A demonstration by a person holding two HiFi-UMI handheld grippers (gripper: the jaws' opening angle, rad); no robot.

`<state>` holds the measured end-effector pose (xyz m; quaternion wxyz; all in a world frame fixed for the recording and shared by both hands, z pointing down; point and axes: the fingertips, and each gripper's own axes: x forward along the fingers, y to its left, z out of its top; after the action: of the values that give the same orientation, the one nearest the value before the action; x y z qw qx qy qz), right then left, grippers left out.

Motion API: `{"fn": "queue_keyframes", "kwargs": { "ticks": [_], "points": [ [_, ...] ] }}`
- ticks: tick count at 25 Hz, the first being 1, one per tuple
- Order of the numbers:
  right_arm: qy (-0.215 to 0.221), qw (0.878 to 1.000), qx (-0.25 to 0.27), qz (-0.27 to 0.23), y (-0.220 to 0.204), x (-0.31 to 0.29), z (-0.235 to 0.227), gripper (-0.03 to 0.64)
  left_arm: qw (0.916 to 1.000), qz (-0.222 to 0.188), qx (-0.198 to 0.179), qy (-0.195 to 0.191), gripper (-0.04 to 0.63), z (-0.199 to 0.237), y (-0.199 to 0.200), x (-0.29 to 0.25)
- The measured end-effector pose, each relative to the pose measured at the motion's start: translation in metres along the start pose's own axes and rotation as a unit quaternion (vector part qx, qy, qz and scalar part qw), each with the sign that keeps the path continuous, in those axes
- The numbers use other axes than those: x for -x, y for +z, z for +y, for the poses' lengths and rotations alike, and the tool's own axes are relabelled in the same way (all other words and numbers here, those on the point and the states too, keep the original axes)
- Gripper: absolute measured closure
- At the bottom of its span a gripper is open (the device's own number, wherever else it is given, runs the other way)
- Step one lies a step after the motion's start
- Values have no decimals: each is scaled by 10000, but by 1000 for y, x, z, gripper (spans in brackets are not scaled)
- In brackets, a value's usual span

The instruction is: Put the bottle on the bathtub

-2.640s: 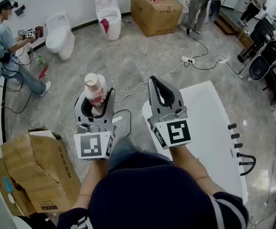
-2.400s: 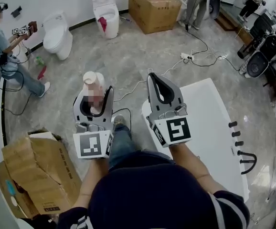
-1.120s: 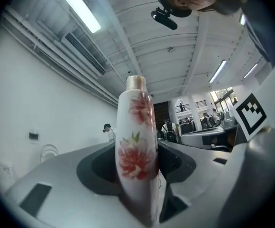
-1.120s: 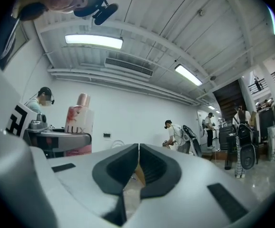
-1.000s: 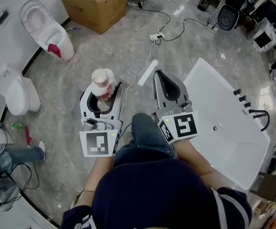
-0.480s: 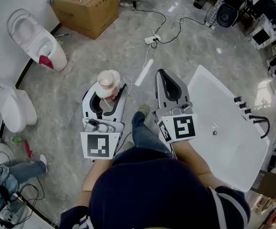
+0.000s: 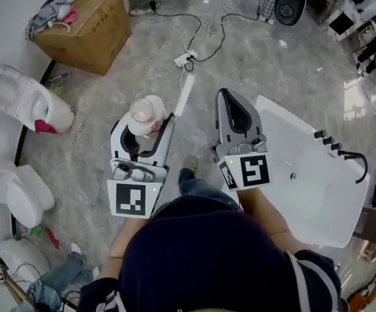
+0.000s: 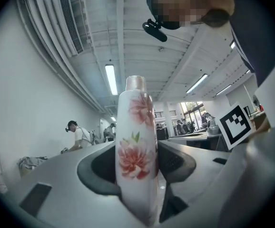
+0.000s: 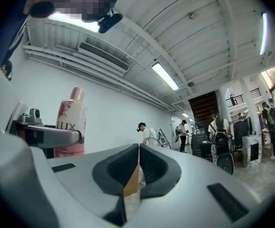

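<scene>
Upright, bottle (image 7: 146,114) clamped in left hand-held gripper (image 7: 142,130)

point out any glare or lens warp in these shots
Head view: fisheye curves the room, bright glare on the floor beyond the bathtub. Left gripper view: round dark vignette, bottle looms large, ceiling lamps blown out. Right gripper view: same vignette, bright lamp strips.

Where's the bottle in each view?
Head view: left of centre, bottle clamped in the left gripper.
Left gripper view: bottle dead centre, upright between the jaws.
Right gripper view: bottle far left, behind the left gripper's body.
Shared landmark: the left gripper holding it.
</scene>
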<state>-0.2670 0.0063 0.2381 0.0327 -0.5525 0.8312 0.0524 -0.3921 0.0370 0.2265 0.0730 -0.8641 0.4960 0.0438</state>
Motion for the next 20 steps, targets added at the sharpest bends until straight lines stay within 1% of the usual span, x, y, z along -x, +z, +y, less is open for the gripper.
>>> {"fn": "queue_keyframes", "kwargs": {
  "ticks": [4, 7, 10, 13, 17, 20],
  "points": [
    [-449, 9989, 24, 122, -12, -17, -56, 589, 9993, -54, 92, -371, 356, -5, -9, -62],
    [-716, 9972, 82, 172, -17, -25, -89, 589, 9976, -218, 62, -659, 356, -13, -10, -100],
    [-942, 9952, 134, 241, -18, -25, -114, 589, 9966, -128, 79, -816, 356, -17, -17, -128],
    [-1284, 9912, 137, 283, -22, -18, -139, 589, 9948, -87, 103, -1011, 356, -25, -21, -153],
    [-1712, 9842, 14, 453, -40, -13, -167, 589, 9913, -72, 98, -1314, 356, -31, -30, -182],
    [-1941, 9796, 82, 514, -47, -19, -189, 589, 9881, -62, 183, -1529, 356, -34, -40, -213]
  ]
}}
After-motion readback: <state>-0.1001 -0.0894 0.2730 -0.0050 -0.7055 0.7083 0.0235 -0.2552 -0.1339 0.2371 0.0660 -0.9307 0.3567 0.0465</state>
